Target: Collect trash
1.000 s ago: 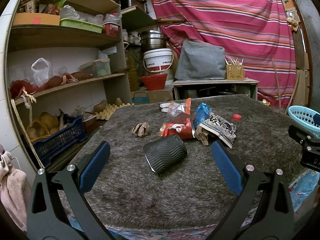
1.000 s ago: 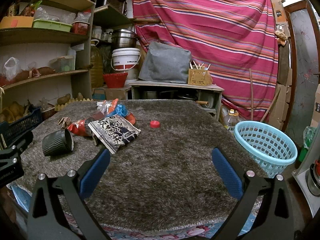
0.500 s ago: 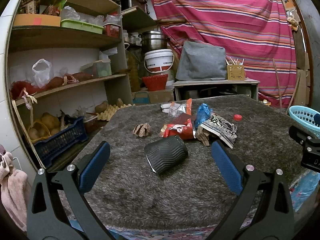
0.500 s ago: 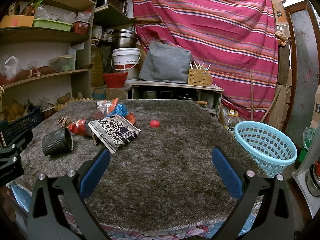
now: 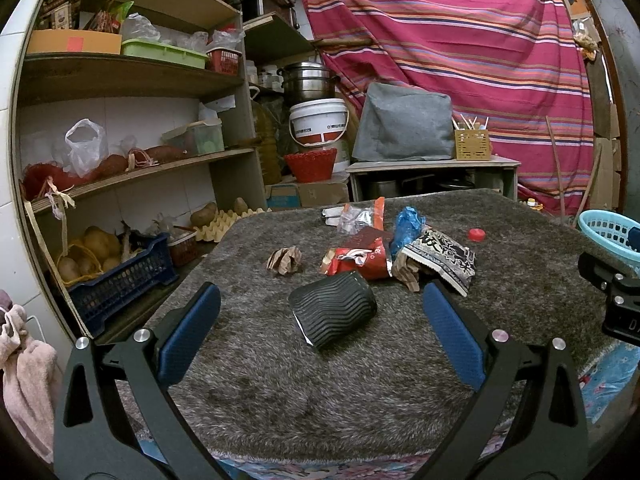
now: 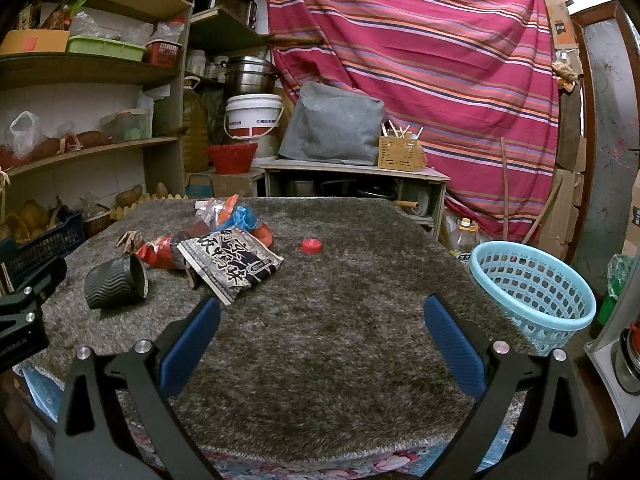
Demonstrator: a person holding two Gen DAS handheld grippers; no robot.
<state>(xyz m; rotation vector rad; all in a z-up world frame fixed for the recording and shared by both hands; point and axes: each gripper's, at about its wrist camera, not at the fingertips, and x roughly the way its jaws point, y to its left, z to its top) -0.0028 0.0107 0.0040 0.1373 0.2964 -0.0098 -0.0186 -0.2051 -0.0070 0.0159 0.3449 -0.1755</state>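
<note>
Trash lies on a grey shaggy table (image 5: 360, 408) (image 6: 352, 320). A black ribbed cup (image 5: 333, 313) (image 6: 114, 282) lies on its side, just ahead of my open left gripper (image 5: 320, 328). Behind the cup are a red snack wrapper (image 5: 360, 258) (image 6: 160, 253), a black-and-white printed packet (image 5: 444, 254) (image 6: 230, 264), a blue wrapper (image 5: 408, 226) (image 6: 244, 216), a crumpled brown paper (image 5: 285, 260) (image 6: 129, 239) and a red bottle cap (image 5: 477, 234) (image 6: 311, 245). My right gripper (image 6: 320, 330) hangs open over bare table, holding nothing. A light blue basket (image 6: 532, 292) (image 5: 612, 232) stands at the table's right edge.
Wooden shelves (image 5: 120, 80) with bags, boxes and potatoes line the left side. A white bucket (image 5: 319, 122), a red bowl (image 5: 311, 164) and a grey covered box (image 5: 404, 122) stand behind the table, before a striped curtain (image 5: 460, 40). A pink towel (image 5: 24, 372) hangs low left.
The left gripper has drifted very slightly, so the cup sits a touch nearer the middle between its fingers. The right gripper has not visibly moved.
</note>
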